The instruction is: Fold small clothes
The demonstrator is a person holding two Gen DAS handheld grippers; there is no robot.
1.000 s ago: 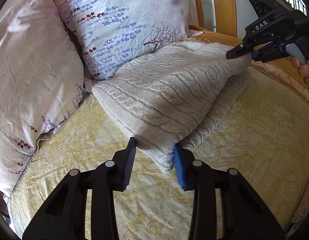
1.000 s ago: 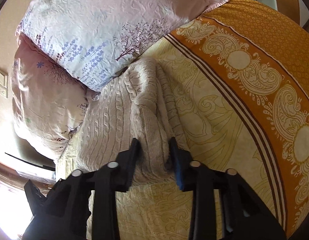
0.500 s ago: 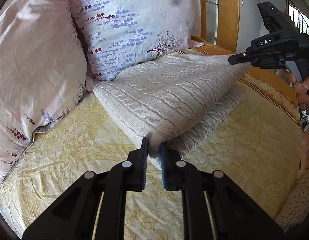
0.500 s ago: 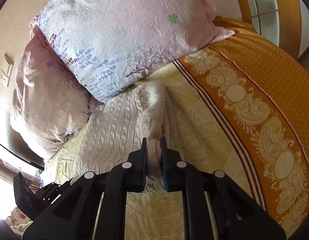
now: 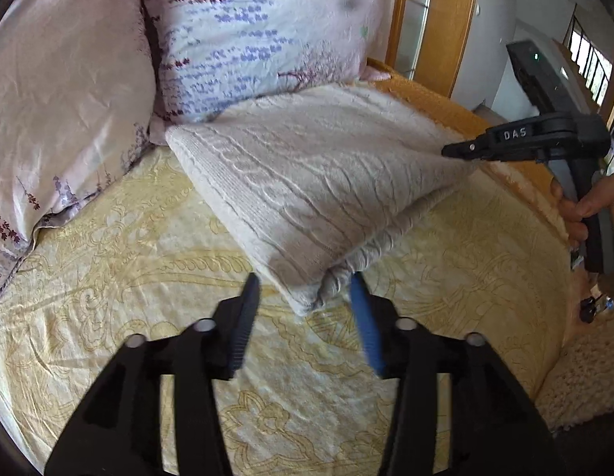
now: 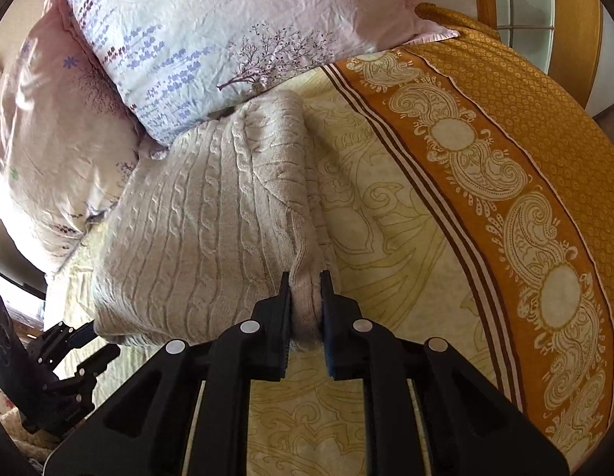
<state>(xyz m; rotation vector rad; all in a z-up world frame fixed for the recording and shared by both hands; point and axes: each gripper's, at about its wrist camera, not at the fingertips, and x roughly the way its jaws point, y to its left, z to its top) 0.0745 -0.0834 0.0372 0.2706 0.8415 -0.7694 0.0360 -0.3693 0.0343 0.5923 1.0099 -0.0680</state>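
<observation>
Spreading wide a moment after pinching it, the left gripper [image 5: 305,289] has just let go the cream knit sweater's [image 5: 318,182] corner, which now lies loose between its fingertips on the bedspread [image 5: 108,277]. Farther right, the right gripper [image 6: 305,297] stays narrow, clamped on the opposite corner ahead of it, so this fold looks half released.

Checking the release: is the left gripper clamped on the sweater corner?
No, the left gripper stands open, its pads clear of the sweater corner.

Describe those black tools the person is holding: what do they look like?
Each hand-held gripper is black plastic with two flat fingers, silver pins and ribbed pads, one blue. The left one shows this; the right one carries white "DAS" lettering and a green light.
</observation>
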